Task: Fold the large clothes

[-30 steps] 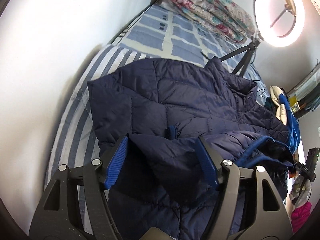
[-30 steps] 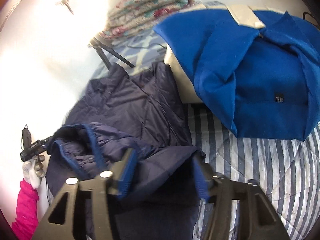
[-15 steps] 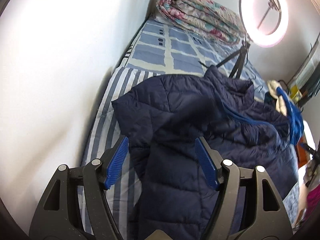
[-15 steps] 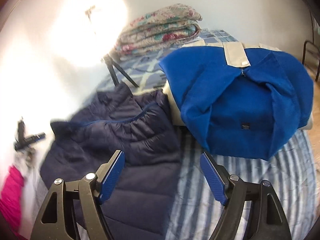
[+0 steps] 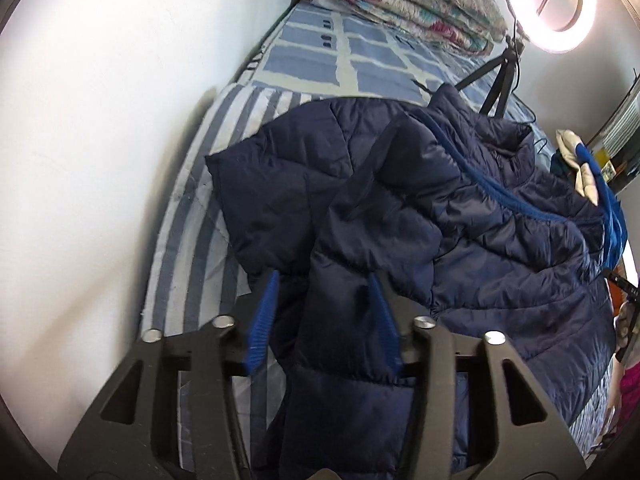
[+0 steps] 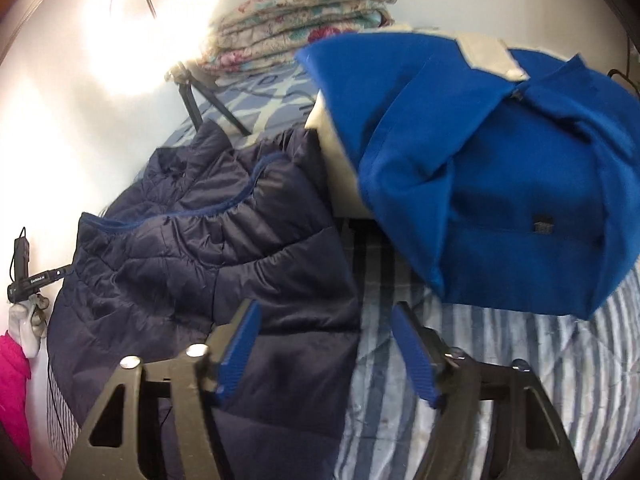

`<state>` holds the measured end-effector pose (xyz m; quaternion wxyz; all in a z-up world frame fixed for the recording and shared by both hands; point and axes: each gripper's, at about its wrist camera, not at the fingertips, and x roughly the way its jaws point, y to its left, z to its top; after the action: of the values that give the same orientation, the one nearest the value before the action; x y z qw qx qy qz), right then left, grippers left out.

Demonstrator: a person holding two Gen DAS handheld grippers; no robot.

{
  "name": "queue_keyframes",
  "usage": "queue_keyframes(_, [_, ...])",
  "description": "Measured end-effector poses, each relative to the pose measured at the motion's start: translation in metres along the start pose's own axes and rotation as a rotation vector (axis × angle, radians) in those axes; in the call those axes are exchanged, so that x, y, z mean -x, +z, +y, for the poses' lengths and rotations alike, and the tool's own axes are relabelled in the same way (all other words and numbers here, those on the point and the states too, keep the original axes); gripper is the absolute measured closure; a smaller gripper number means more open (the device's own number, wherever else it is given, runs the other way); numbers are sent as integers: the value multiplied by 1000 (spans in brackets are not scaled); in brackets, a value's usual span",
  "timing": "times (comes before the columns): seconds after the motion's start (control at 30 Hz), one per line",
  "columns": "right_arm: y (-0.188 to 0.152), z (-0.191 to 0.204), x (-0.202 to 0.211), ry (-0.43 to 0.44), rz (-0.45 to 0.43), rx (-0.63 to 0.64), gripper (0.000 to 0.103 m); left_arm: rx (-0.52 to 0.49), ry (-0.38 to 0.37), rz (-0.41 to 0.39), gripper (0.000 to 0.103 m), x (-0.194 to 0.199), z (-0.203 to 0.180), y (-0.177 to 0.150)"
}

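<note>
Left wrist view: a navy quilted jacket (image 5: 460, 216) lies spread on the bed (image 5: 188, 240), one sleeve folded across its body, blue lining showing along the zip. The left claw (image 5: 324, 316) stands spread, the sleeve running between its blue pads without being pinched. The right claw (image 6: 324, 352) is likewise spread, over the jacket's hem edge and the striped cover. Beyond lie a blue garment (image 6: 500, 184), a folded floral quilt (image 5: 404, 0) and a ring light (image 5: 548, 0).
</note>
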<state>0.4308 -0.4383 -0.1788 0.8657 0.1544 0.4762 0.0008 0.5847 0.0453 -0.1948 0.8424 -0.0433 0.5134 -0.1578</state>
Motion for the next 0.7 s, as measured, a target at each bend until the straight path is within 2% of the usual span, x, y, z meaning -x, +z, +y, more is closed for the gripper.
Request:
queue_keyframes(0.07, [0,7,-6,5,23,24,52,-5,3,3,61,-4,-2,-1])
queue_keyframes(0.13, [-1,17,-6,-12,31,65,70,-12,3,7,66,-8,-5,-1])
queue_keyframes(0.17, [-1,20,-6,-23,29,79,73,-19,7,11,73,-10,-8,-2])
queue_keyframes(0.23, [0,25,-2,-20,21,98,86,-41,35,8,77,-13,-13,-4])
queue_keyframes(0.27, [0,26,0,-19,16,103,88,-51,52,6,78,-13,-15,-4])
queue_keyframes(0.37, [1,30,3,-28,16,129,89,-76,93,-19,77,-10,-19,-4])
queue_keyframes(0.4, [2,32,2,-28,18,132,88,-74,111,-26,71,-9,-18,-3])
queue_keyframes(0.47, [2,32,3,-21,27,135,82,-57,124,-39,58,-8,-13,0])
queue_keyframes(0.5, [2,32,2,-20,29,134,73,-50,122,-40,58,-8,-12,2])
queue_keyframes(0.53, [3,32,2,-19,27,133,70,-41,110,-38,58,-9,-9,3])
queue_keyframes(0.6, [4,33,-2,-22,32,131,70,-39,105,-29,58,-13,-8,5])
queue_keyframes(0.63, [4,33,-2,-25,34,131,71,-42,106,-24,60,-15,-9,5])
queue_keyframes(0.67, [4,34,-4,-30,36,132,72,-52,103,-18,74,-18,-11,5])
queue_keyframes(0.7, [3,34,-6,-36,42,135,75,-64,101,-9,93,-20,-14,4])
